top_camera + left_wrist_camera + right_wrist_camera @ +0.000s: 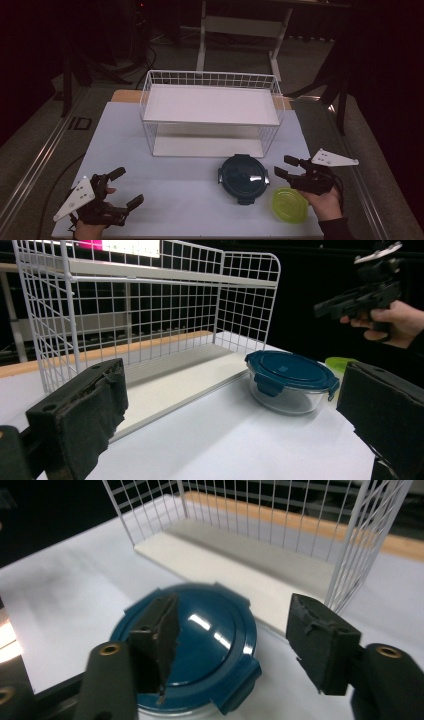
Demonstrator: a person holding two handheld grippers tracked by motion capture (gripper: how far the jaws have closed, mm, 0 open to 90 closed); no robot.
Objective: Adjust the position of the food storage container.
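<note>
A round glass container with a dark teal clip lid [243, 177] stands on the white table, in front of the wire rack. My right gripper [282, 165] hovers just right of it, held in a hand, jaws open and pointing left toward the lid. In the right gripper view the lid [200, 635] lies below and between the two pads, which do not touch it. My left gripper [130, 186] rests open at the table's front left with nothing between its jaws. The left gripper view shows the container [290, 380] and the right gripper [322, 309] raised above it.
A white two-level wire rack [210, 78] stands at the back middle of the table [175, 195]. A yellow-green round lid or dish [289, 205] lies under the right hand, near the front right edge. Dark floor and a stand's legs lie beyond.
</note>
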